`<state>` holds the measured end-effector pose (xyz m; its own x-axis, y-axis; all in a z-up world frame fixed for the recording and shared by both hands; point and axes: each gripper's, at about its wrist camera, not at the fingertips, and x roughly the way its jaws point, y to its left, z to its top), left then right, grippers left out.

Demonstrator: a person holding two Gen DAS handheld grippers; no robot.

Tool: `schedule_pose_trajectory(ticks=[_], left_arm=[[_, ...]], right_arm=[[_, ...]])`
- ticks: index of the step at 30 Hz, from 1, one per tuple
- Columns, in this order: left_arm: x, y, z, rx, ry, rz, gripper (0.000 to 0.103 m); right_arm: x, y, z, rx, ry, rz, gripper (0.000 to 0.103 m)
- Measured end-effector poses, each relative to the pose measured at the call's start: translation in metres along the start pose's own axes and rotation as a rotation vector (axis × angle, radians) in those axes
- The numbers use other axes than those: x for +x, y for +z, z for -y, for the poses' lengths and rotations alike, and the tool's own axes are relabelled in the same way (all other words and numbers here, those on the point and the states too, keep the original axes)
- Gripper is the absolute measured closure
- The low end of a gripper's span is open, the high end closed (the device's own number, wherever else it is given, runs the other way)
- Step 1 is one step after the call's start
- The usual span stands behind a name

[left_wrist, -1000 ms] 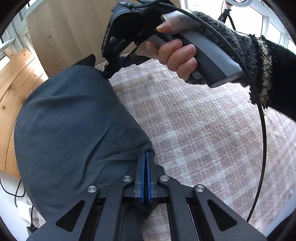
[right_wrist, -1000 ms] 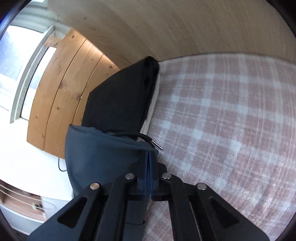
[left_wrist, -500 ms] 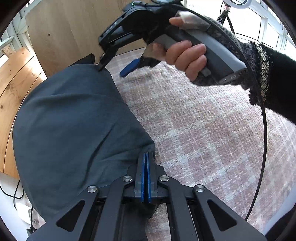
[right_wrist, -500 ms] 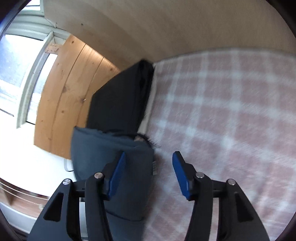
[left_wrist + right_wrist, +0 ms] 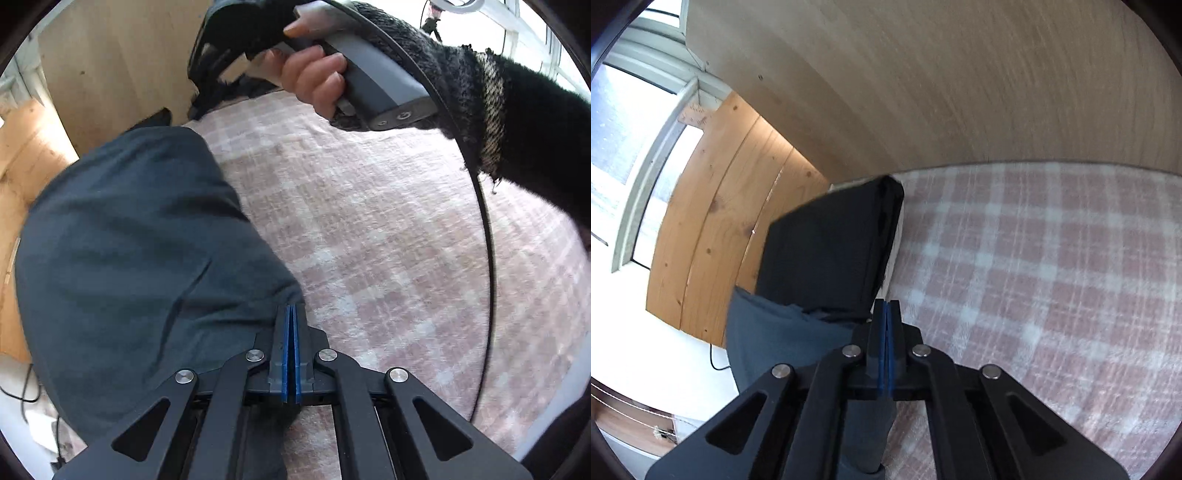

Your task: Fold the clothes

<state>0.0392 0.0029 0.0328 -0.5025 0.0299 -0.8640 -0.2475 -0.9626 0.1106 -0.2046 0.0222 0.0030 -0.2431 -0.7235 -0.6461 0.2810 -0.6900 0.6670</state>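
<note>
Slate-blue garment [image 5: 140, 258] drapes at nine o'clock on the checked blanket [image 5: 388, 240], soft and light; take its corners. Left gripper [image 5: 291, 314] pinches its edge; right gripper [image 5: 886, 310] just reclosed, empty.

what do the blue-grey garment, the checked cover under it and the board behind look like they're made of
Blue-grey garment: soft matte woven cloth, maybe cotton; it sags in loose creases. Checked cover: coarse woven fabric, slightly fuzzy, with pink and white threads visible. Board: pale wood or wood-look laminate, smooth, with fine straight grain; which one is unclear.
</note>
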Motion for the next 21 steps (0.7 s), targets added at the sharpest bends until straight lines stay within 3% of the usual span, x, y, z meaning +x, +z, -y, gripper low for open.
schedule_pose_trajectory(ticks=[1,3,4,6,7,11,12,13,19,21], left_arm=[[-0.004,0.000,0.001,0.006,0.005,0.017,0.101],[-0.015,-0.001,0.004,0.037,0.031,0.050,0.098],[-0.018,-0.003,0.005,0.048,0.045,0.065,0.098],[-0.021,-0.004,0.002,0.025,0.028,0.067,0.099],[-0.021,-0.005,0.000,0.016,0.024,0.066,0.100],[-0.021,-0.008,-0.004,-0.009,0.013,0.066,0.102],[-0.017,-0.008,-0.004,-0.014,0.005,0.061,0.103],[-0.013,-0.007,-0.005,-0.016,-0.002,0.054,0.103],[0.010,-0.018,-0.004,-0.015,-0.017,0.018,0.103],[0.009,-0.017,-0.005,-0.030,-0.027,0.010,0.103]], right_arm=[[-0.005,-0.001,0.003,0.006,-0.015,0.009,0.097],[-0.010,-0.004,0.010,0.049,0.056,-0.026,0.093],[-0.012,-0.009,0.014,0.073,0.098,-0.043,0.082],[-0.010,-0.019,0.016,0.087,0.098,-0.051,0.060],[-0.005,-0.024,0.015,0.090,0.086,-0.061,0.057],[0.026,-0.031,0.021,0.169,0.140,-0.134,0.063],[0.031,-0.031,0.022,0.186,0.162,-0.137,0.085],[0.034,-0.030,0.021,0.197,0.183,-0.140,0.096],[0.013,-0.014,-0.018,0.030,0.065,-0.025,0.099],[0.015,-0.011,-0.020,0.018,0.058,-0.049,0.099]])
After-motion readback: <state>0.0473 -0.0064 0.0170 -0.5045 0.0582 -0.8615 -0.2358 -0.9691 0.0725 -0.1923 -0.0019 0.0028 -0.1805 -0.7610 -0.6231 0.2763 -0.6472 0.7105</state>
